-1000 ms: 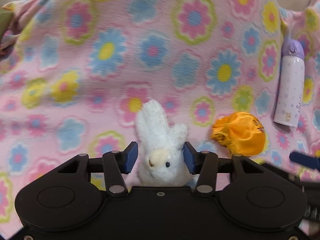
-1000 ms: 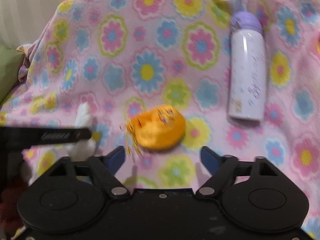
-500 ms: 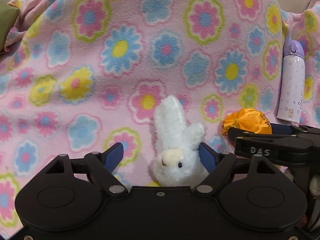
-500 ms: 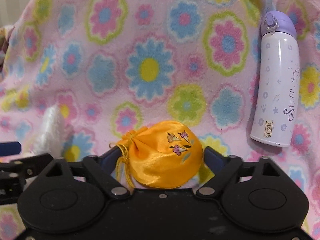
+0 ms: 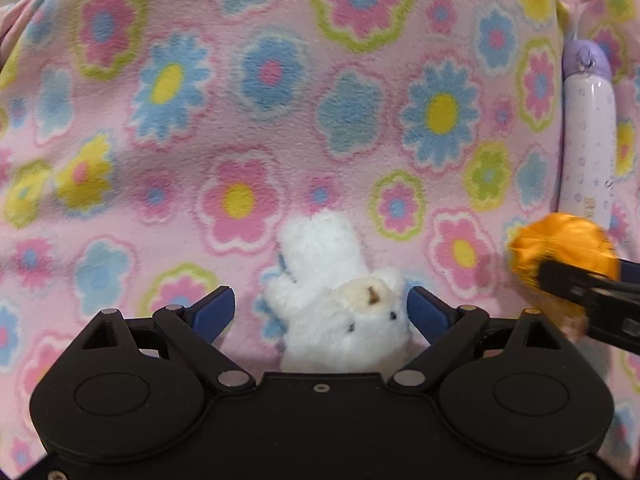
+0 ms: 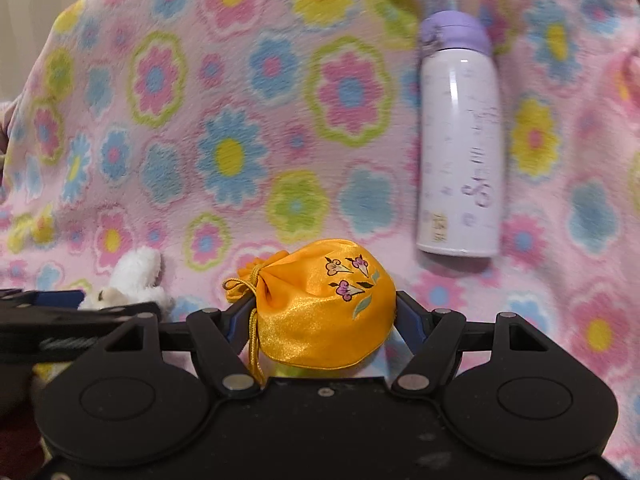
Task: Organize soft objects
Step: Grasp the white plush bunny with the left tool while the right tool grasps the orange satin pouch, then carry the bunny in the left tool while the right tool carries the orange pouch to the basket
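- Two grippers low over a pink flowered blanket (image 5: 248, 112), each with a soft thing between its fingers.
- Left gripper (image 5: 320, 310): jaws wide and opening. White plush bunny (image 5: 340, 300) sits between them; left pad clear of it, right pad just beside its head, contact uncertain. Not gripped.
- Bunny lies on the blanket, long axis running near-right to far-left: ears point to the far left, face turned up and to the near right.
- Right gripper (image 6: 320, 316): jaws about half open and closing. Orange satin pouch (image 6: 320, 304) fills the gap, both blue pads at its sides. Looks touching; can't confirm squeeze.
- Pouch sits on the blanket, long axis across the jaws, gathered neck and cord pointing left, embroidered flowers facing up.
- Pouch is to the right of the bunny, near it.
- White bottle with purple cap (image 6: 460, 136) lies further back and right of the pouch, cap at the far end.
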Demonstrator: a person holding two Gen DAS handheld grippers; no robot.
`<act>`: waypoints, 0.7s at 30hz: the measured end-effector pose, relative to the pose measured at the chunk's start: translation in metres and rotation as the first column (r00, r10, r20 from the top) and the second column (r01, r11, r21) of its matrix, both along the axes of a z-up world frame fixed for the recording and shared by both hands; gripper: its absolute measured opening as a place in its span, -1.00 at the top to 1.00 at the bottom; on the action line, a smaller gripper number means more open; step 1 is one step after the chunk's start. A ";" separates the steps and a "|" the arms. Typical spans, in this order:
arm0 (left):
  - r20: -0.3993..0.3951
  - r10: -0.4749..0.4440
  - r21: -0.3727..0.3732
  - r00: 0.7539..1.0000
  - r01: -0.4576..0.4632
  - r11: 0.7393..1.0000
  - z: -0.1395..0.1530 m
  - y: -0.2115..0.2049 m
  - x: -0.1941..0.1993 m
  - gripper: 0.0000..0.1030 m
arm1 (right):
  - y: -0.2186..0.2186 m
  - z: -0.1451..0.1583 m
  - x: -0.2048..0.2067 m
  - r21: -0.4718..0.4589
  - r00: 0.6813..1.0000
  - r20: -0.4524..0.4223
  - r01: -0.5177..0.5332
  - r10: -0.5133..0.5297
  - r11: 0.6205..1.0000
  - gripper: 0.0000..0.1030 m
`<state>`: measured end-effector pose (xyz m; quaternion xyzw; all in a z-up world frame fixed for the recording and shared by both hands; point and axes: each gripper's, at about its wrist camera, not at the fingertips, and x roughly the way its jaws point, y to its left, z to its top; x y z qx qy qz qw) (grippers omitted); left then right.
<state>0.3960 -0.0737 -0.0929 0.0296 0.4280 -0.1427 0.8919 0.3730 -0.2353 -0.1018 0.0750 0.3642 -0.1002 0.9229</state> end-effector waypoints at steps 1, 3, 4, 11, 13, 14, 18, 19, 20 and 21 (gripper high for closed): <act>-0.001 -0.004 0.010 1.000 0.004 1.000 -0.002 -0.004 0.002 -0.74 | -0.001 0.002 -0.004 0.009 1.000 0.003 0.000 0.000 1.000 -0.38; -0.012 0.001 0.023 1.000 -0.001 1.000 -0.008 -0.009 0.006 -0.74 | -0.002 0.006 -0.015 0.026 1.000 0.012 -0.002 0.002 1.000 -0.38; -0.018 0.006 0.030 1.000 -0.005 1.000 -0.011 -0.011 0.007 -0.73 | -0.002 0.008 -0.019 0.033 1.000 0.018 -0.006 0.006 0.999 -0.38; -0.001 -0.028 -0.003 1.000 0.028 1.000 0.004 -0.019 -0.009 -0.02 | 0.007 0.028 -0.052 0.065 0.998 0.056 -0.034 0.030 0.997 -0.38; 0.039 -0.031 0.005 0.999 0.031 1.000 0.018 -0.019 -0.025 -0.02 | 0.009 0.035 -0.063 0.067 0.996 0.083 -0.044 0.038 0.997 -0.38; 0.056 -0.032 0.009 0.998 0.032 0.999 0.026 -0.019 -0.033 -0.02 | 0.010 0.039 -0.070 0.069 0.995 0.093 -0.046 0.040 0.997 -0.38; 0.109 -0.023 -0.008 0.994 0.024 1.000 0.061 -0.012 -0.069 -0.02 | 0.015 0.059 -0.105 0.083 0.990 0.137 -0.058 0.046 0.995 -0.38; 0.124 -0.020 -0.009 0.992 0.022 1.000 0.070 -0.010 -0.080 -0.03 | 0.016 0.063 -0.115 0.088 0.987 0.152 -0.061 0.047 0.994 -0.38; 0.139 -0.016 -0.005 0.990 0.017 1.000 0.078 -0.008 -0.089 -0.03 | 0.017 0.070 -0.127 0.094 0.985 0.165 -0.065 0.049 0.993 -0.38; 0.156 -0.011 0.000 0.988 0.011 1.000 0.090 -0.003 -0.104 -0.03 | 0.019 0.074 -0.136 0.100 0.983 0.177 -0.069 0.050 0.993 -0.38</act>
